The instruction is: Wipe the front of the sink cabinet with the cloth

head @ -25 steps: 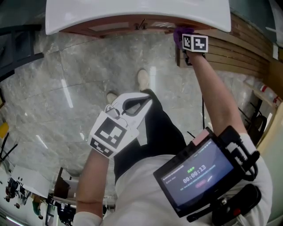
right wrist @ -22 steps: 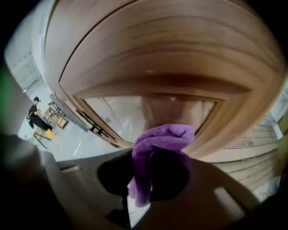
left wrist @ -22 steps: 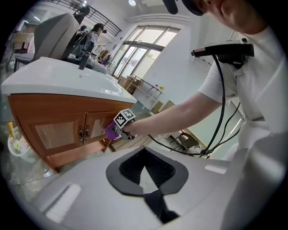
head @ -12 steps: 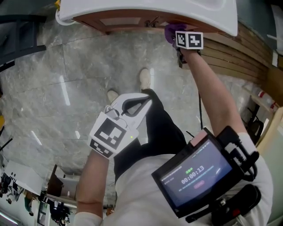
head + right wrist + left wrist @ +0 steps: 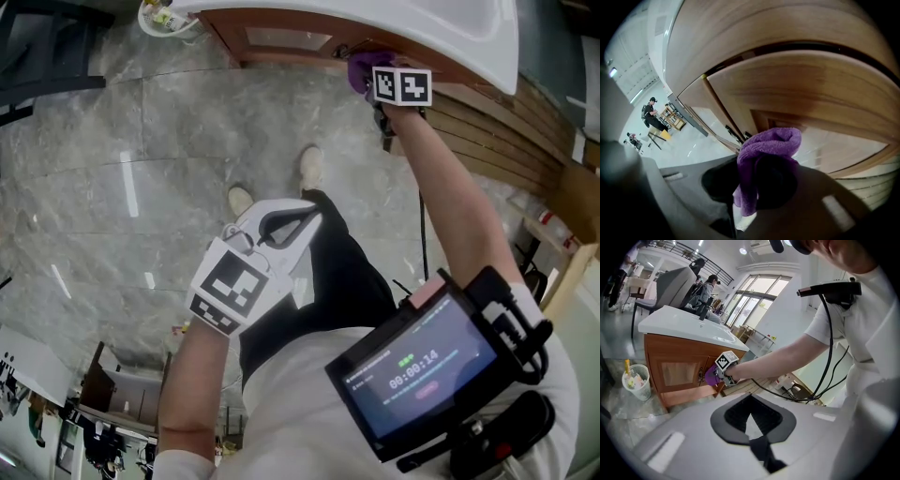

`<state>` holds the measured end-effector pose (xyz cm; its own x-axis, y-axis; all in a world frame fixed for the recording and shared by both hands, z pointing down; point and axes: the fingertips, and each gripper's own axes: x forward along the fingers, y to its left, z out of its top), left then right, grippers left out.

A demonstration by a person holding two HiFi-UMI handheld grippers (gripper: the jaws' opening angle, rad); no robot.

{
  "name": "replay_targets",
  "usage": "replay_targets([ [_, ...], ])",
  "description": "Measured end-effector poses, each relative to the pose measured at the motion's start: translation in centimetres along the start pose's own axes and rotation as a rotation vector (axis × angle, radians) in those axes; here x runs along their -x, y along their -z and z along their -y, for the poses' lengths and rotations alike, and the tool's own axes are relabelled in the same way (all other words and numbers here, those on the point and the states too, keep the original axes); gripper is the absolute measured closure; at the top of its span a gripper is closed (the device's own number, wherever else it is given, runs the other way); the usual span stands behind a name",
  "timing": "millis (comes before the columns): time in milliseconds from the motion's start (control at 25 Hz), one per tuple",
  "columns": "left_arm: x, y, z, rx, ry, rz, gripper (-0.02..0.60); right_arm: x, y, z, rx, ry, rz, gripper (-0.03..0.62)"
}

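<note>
Floor: grey marble tiles (image 5: pixel 112 187) under me, with a small waste basket (image 5: pixel 636 380) just beside the cabinet's far end.
Cabinet: the wooden sink cabinet (image 5: pixel 281 42) has two panelled doors under a white basin (image 5: pixel 412 23), and the door handles sit side by side in the middle.
Right tongs: the right tongs (image 5: pixel 757 176) are pinching the purple cloth (image 5: pixel 766 147). The wad is up at the door on my right arm's side, just beside the handles. I can't tell if it's touching the wood or just off it.
Left tongs: the left tongs (image 5: pixel 305 214) are pressed together with nothing in them, low by my thigh and well apart from the cabinet.
Progress: I'd say wiping is under way, around mid-front. No streaks or damp show, so I can't tell how much is covered.
Left to do: my guess is the other door and the lower panels.
</note>
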<state>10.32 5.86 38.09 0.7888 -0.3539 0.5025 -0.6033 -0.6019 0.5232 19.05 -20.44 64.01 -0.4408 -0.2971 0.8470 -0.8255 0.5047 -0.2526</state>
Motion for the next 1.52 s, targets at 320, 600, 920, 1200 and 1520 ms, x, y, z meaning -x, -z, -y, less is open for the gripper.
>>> replay_targets([
  [320, 2.8, 1.3, -0.6, 0.021, -0.034, 0.019, 0.577, -1.6, -0.6, -3.5, 0.005, -0.028, -0.006, 0.522],
  [600, 4.9, 2.7, -1.5, 0.051, -0.066, 0.028, 0.577, -3.7, -1.3, -6.9, 0.051, -0.034, -0.021, 0.522],
  [920, 6.6, 3.4, -2.9, 0.08, -0.096, 0.062, 0.577, -5.6, -2.0, -9.3, 0.094, -0.004, -0.044, 0.522],
  [1200, 7.6, 3.9, -4.4, 0.102, -0.114, 0.079, 0.577, -8.5, -3.8, -13.4, 0.153, -0.057, -0.046, 0.522],
  [1520, 9.6, 4.9, -5.7, 0.119, -0.16, 0.088, 0.577, -11.1, -4.9, -18.8, 0.201, -0.117, -0.054, 0.522],
])
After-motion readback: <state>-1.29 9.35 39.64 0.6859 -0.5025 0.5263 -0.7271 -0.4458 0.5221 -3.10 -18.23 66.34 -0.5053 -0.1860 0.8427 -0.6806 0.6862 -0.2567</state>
